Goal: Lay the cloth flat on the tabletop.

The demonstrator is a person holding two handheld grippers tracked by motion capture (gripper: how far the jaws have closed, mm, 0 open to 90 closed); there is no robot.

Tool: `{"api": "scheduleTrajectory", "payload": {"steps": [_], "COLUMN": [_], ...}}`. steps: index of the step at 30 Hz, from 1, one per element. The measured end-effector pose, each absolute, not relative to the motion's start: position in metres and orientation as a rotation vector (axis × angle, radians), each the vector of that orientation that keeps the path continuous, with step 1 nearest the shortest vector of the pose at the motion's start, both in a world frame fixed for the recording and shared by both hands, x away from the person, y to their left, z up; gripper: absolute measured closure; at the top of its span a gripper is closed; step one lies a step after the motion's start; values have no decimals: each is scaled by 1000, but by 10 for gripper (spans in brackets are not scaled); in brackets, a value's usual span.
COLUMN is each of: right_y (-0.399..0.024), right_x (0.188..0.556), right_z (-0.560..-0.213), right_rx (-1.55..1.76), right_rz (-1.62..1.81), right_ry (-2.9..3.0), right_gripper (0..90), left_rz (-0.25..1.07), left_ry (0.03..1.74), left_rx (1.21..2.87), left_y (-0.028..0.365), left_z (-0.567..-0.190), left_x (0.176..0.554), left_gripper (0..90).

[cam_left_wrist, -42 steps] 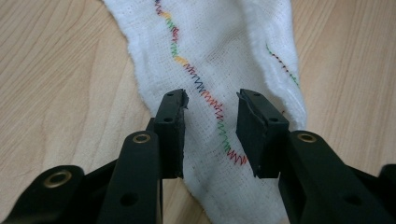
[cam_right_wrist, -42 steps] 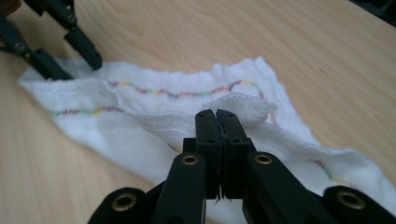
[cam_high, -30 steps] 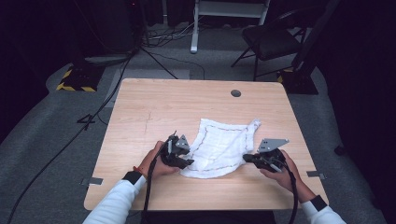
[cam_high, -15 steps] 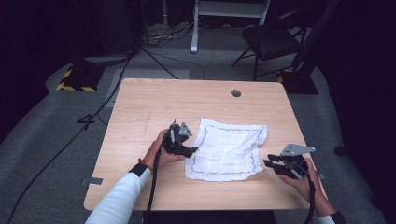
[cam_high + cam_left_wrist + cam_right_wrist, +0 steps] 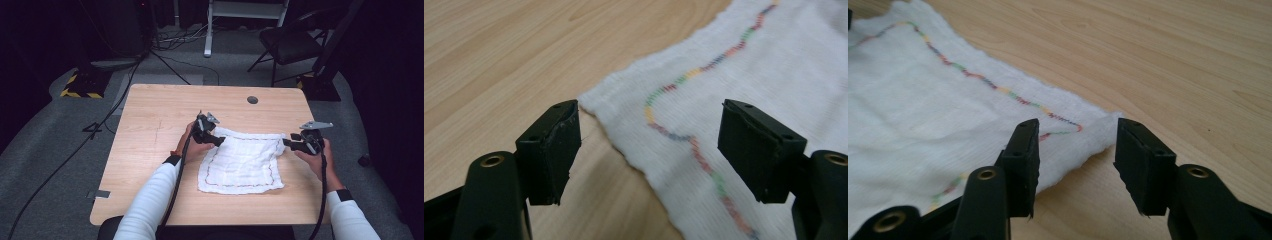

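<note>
High view: white cloth point(image 5: 241, 161) flat on counter point(image 5: 150, 125), left tool point(image 5: 216, 140) and right tool point(image 5: 289, 144) at its far corners. Left gripper view: jaws wide, straddling a corner (rainbow stitching). Right gripper view: narrower gap, empty.

The high view is soft and low in detail: the table point(image 5: 150, 150) is brightly lit from above, while the surrounding floor falls to near black. In both gripper views lighting is even; the cloth point(image 5: 774, 75) blurs with distance.

Beyond the wooden table point(image 5: 150, 165) — a black folding chair point(image 5: 290, 47), floor cables point(image 5: 175, 40) — a yellow-black striped block point(image 5: 80, 85).
</note>
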State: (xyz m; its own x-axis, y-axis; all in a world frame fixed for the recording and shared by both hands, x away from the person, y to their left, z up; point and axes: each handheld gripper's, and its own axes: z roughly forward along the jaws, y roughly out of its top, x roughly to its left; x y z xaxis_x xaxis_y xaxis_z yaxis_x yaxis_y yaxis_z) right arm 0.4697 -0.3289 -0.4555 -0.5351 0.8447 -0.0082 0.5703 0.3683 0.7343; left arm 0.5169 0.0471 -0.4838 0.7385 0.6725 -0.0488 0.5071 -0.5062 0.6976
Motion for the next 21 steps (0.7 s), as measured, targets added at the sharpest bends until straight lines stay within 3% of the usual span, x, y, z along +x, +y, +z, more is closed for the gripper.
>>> {"api": "scheduleTrajectory", "payload": {"steps": [8, 13, 16, 17, 21], "right_y": [-316, -318, -317, -317, -312], "right_x": [500, 509, 511, 511, 508], "right_z": [-480, -486, -486, -486, -486], "right_rx": [1310, 1382, 1380, 1380, 1313], "right_rz": [865, 845, 866, 866, 885], "right_ry": [2281, 2263, 2284, 2284, 2334], "right_gripper": [486, 483, 578, 578, 788], "left_rz": [277, 276, 260, 260, 231], "left_ry": [963, 920, 875, 868, 829], "left_rx": [2217, 2234, 2244, 2247, 2256], "left_y": [46, 47, 45, 44, 46], "left_z": [-496, -495, -494, -494, -493], "left_x": [531, 530, 529, 528, 528], "left_gripper": [275, 370, 533, 533, 670]}}
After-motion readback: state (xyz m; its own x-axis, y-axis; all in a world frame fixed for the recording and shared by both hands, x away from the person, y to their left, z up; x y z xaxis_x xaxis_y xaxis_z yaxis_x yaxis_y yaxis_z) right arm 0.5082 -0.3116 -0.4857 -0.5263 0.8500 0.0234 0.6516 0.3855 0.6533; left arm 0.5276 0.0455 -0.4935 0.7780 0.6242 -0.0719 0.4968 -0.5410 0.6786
